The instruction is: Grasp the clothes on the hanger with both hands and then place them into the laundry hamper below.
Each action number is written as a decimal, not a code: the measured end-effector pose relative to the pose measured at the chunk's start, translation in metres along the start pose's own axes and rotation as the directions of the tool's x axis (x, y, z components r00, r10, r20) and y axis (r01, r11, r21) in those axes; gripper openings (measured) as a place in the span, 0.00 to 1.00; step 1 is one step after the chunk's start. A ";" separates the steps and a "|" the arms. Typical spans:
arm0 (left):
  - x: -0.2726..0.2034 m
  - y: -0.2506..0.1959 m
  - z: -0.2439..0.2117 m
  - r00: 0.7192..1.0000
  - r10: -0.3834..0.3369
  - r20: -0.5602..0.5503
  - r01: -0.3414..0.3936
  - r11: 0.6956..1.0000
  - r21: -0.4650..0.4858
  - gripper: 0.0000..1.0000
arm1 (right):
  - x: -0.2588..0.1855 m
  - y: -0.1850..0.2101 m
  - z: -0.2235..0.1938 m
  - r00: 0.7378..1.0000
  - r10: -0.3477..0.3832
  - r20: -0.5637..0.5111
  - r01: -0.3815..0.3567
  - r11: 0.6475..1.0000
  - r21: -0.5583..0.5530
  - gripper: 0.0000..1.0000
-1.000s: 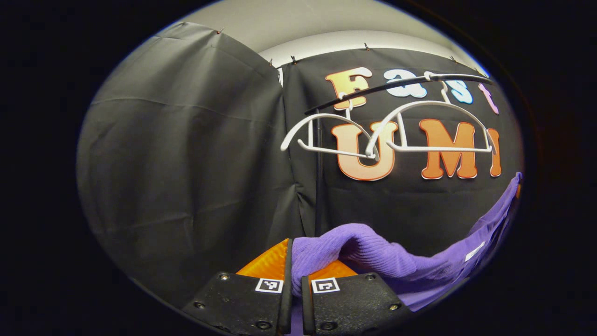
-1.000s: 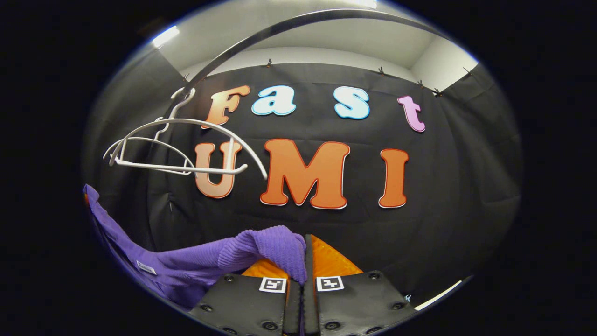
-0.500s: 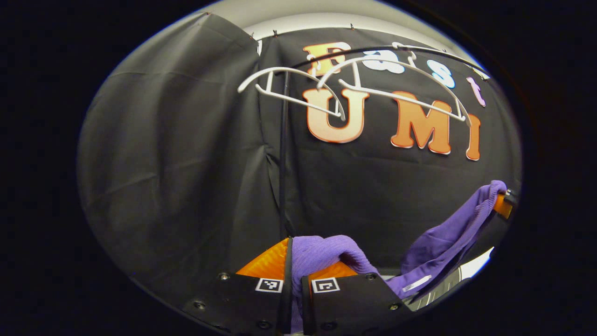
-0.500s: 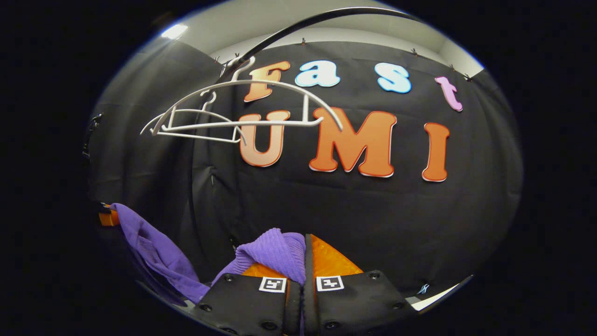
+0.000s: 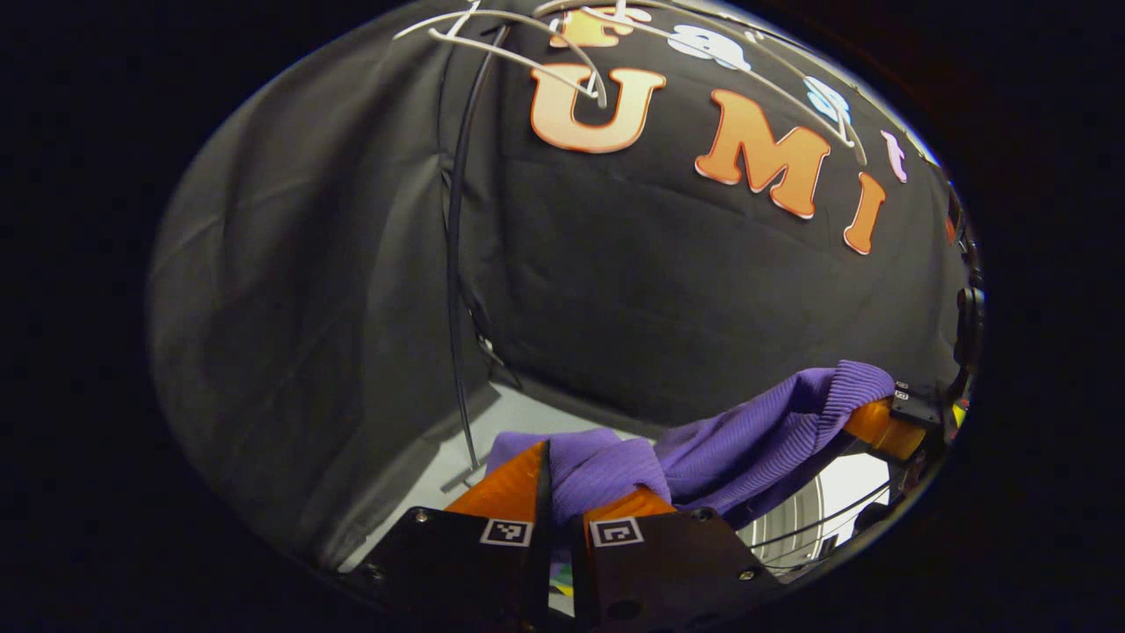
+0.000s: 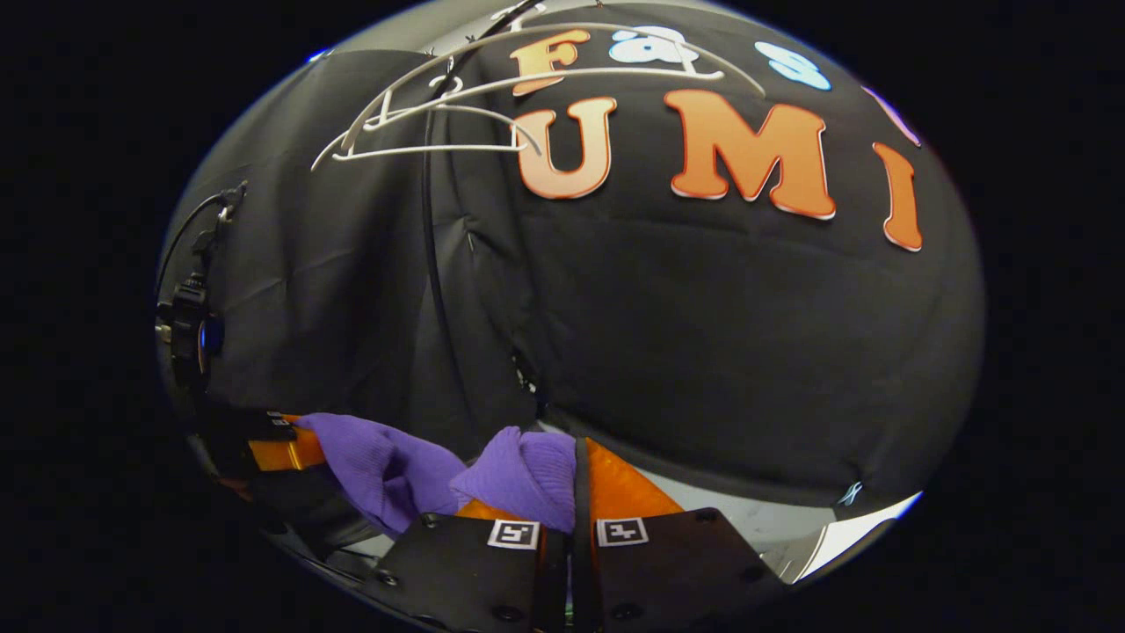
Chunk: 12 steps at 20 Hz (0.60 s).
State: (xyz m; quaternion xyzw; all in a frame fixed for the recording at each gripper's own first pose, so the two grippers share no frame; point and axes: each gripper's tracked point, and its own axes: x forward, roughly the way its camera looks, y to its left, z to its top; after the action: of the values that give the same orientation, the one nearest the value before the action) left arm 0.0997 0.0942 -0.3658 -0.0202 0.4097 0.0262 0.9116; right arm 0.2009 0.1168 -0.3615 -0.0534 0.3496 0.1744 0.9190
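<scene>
Both grippers dropped, white hangers [image 5: 562, 53] now at 12 o'clock; purple sweater [image 5: 747, 431] spans left gripper [image 5: 562, 492] to right gripper [image 6: 571, 492], fingers of each pinching an end, wire hamper [image 5: 809, 519] at 4 o'clock below.

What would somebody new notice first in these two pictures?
The purple knit garment, low in both views, pinched at one end by the left tongs and at the other by the right tongs, sagging between them. Next, the bare white hangers on the rail near the top, with nothing on them.
</scene>
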 end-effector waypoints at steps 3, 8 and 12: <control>0.011 -0.008 -0.017 0.997 -0.027 -0.069 0.024 0.999 -0.035 0.10 | 0.007 0.003 -0.028 0.995 0.010 -0.095 -0.008 1.000 0.018 0.11; 0.023 -0.004 -0.055 0.980 -0.021 -0.197 0.017 1.000 -0.025 0.15 | 0.014 0.010 -0.075 0.966 0.027 -0.256 -0.003 0.996 0.093 0.11; 0.031 -0.008 -0.074 0.961 -0.026 -0.275 0.017 0.999 -0.034 0.15 | 0.017 0.011 -0.104 0.934 0.022 -0.357 0.026 0.991 0.131 0.11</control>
State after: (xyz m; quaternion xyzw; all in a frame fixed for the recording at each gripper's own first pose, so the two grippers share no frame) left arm 0.0650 0.0833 -0.4381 -0.0423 0.5316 0.0196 0.8457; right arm 0.1436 0.1094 -0.4500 -0.0230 0.5215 0.1372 0.8418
